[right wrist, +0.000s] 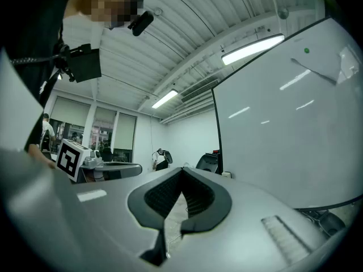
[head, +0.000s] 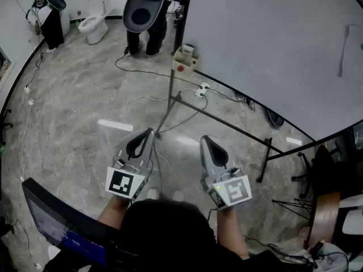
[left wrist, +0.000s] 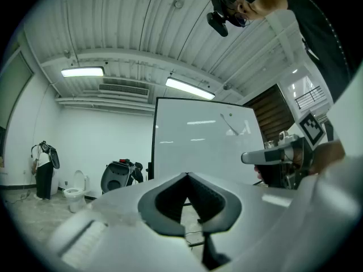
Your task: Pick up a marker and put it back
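Head view: left gripper [head: 148,132] and right gripper [head: 205,140] are held level, side by side over the floor [head: 74,95], facing the whiteboard [head: 272,44]. Both are clenched shut, nothing gripped. Marker cannot be told surely; a thin grey shape [head: 344,50] is seen on the whiteboard.

The left gripper [head: 149,132] and right gripper [head: 205,140] are pale grey, smooth shells narrowing to the fingertips. Just behind the tips, each shell has a dark spade-shaped opening lined with ribbed black pads [left wrist: 170,200]. Farther back from the fingers sit the left cube [head: 126,183] and right cube [head: 234,190], white with black square markers. The right cube carries a small green light [head: 218,187].
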`<state>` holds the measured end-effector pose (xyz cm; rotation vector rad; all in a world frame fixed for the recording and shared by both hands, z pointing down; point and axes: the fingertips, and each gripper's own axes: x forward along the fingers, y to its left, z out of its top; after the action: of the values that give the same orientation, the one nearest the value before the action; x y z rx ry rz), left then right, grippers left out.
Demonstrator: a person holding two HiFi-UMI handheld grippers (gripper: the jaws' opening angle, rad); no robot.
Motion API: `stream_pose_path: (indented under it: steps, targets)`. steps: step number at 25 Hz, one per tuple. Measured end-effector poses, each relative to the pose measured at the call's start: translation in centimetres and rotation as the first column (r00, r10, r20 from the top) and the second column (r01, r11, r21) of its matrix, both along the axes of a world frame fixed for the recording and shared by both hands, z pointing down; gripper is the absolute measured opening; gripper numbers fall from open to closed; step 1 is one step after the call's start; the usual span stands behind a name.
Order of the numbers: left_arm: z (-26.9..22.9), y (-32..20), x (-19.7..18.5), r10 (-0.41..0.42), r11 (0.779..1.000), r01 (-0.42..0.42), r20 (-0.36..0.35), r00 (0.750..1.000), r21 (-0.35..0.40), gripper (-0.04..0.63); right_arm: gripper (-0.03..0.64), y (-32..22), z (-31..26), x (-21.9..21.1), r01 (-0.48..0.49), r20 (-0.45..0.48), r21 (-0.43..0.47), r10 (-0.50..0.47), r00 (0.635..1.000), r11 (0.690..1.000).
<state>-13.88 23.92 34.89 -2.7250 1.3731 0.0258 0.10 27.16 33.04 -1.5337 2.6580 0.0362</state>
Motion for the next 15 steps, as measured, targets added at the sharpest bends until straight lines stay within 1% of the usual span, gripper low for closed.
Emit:
stream_pose_path:
  steps: [7, 12, 15]
  targets:
    - [0.2, 0.0, 0.1, 0.002, 1.000, -0.002, 0.002, 1.000, -0.001, 0.005, 0.008, 0.1, 0.3, 0.1, -0.004, 0.008, -0.009, 0.004, 1.000, 1.000]
    - [0.2, -0.4, -0.4, 0.031, 0.999, -0.031, -0.023, 0.999, 0.015, 0.005, 0.009, -0.4, 0.1, -0.4, -0.008, 0.027, -0.008, 0.009, 1.000, 1.000]
    - [0.6, -0.5, -1.1, 0.034, 0.999, -0.034, -0.013, 0.999, 0.005, 0.005, 0.009, -0.5, 0.0, -1.0, -0.012, 0.045, -0.004, 0.012, 0.999, 1.000]
